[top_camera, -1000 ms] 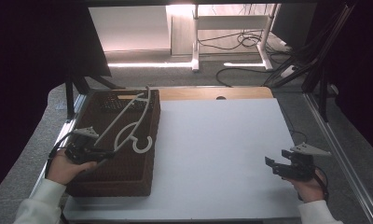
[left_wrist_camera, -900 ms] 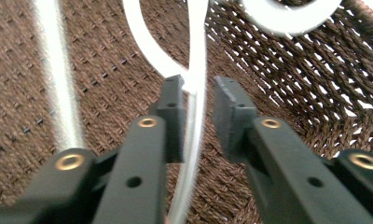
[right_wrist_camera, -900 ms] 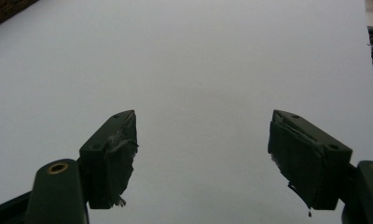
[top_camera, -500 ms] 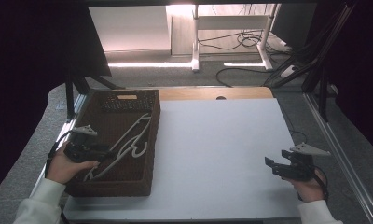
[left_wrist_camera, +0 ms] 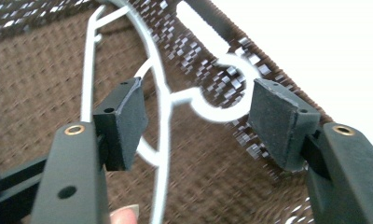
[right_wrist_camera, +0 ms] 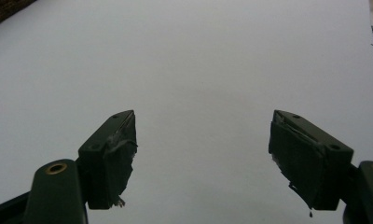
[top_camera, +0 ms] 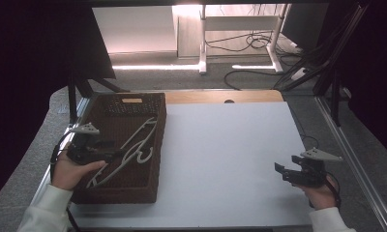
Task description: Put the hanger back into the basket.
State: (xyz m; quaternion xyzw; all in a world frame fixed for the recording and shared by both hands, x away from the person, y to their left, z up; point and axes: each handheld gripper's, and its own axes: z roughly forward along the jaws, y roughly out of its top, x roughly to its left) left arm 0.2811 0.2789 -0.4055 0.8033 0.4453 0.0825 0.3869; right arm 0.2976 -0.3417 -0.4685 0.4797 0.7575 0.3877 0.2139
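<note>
White table (top_camera: 230,159), 1 basket (top_camera: 155,145), 1 hanger (top_camera: 133,145), 2 tongs apart.

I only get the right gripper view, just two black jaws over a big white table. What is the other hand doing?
Observer: The left gripper is over a brown woven basket at the table's left side.
Operator: Is anything in the basket?
Observer: Yes, a white hanger lies in it, hook end toward the white table.
Operator: Is it squeezing the hanger?
Observer: No. Its jaws have just been opening; in the left gripper view the pads stand apart on either side of the hanger's neck, not pressing it.
Operator: And my gripper?
Observer: The right gripper is open, near the table's right edge, with nothing between its jaws.
</note>
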